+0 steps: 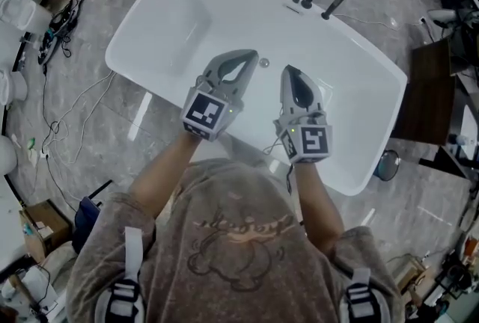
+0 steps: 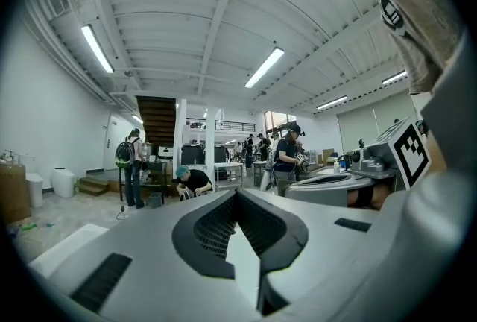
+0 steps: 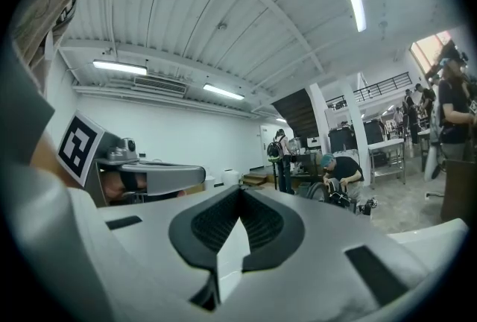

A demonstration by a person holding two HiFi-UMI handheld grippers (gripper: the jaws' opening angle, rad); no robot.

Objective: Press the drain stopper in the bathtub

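white bathtub [image 1: 179,22]: we logged its small metal drain stopper [image 1: 263,62] on the floor, just right of the left gripper [image 1: 251,57], the nearer one; right gripper [image 1: 289,72] slightly farther. both pairs of fingers closed together, empty.

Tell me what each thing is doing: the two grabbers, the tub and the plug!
left gripper: shut, holding nothing.
right gripper: shut, holding nothing.
bathtub: empty, no water showing.
drain stopper: no gripper on it; up or down, cannot tell.
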